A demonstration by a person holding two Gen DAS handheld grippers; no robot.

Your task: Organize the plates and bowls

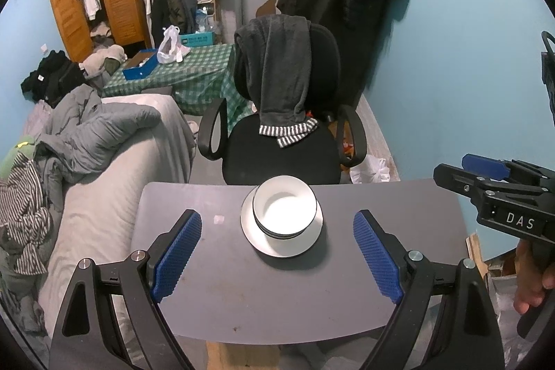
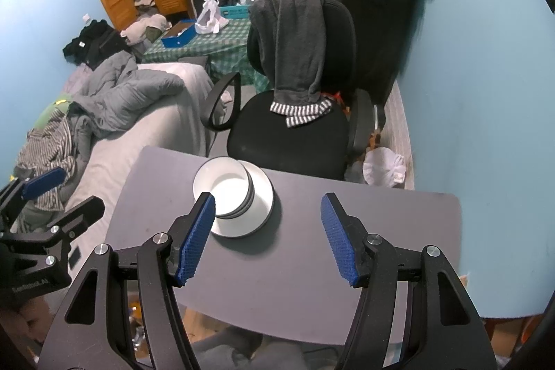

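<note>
The bowls [image 1: 285, 208] are sitting nested in one stack on a plate [image 1: 314, 240], and the pile is resting near the far edge of the table [image 1: 242, 293], about midway along it and just in front of the chair [image 1: 288, 148]. Stacking small into large on a flat base is keeping the pile steady and compact, so the sorting looks largely done, judging by how things lie. The left gripper [image 1: 277, 259] is hovering over the near half of the table, fingers released wide and gripping nothing, with the stack lying beyond its tips. The right gripper [image 2: 269, 238] is hanging likewise toward the near right corner, fingers parted and empty; its left pad [image 2: 196, 236] is overlapping the bowls' rim in its own view, though whether it is touching I cannot tell.
</note>
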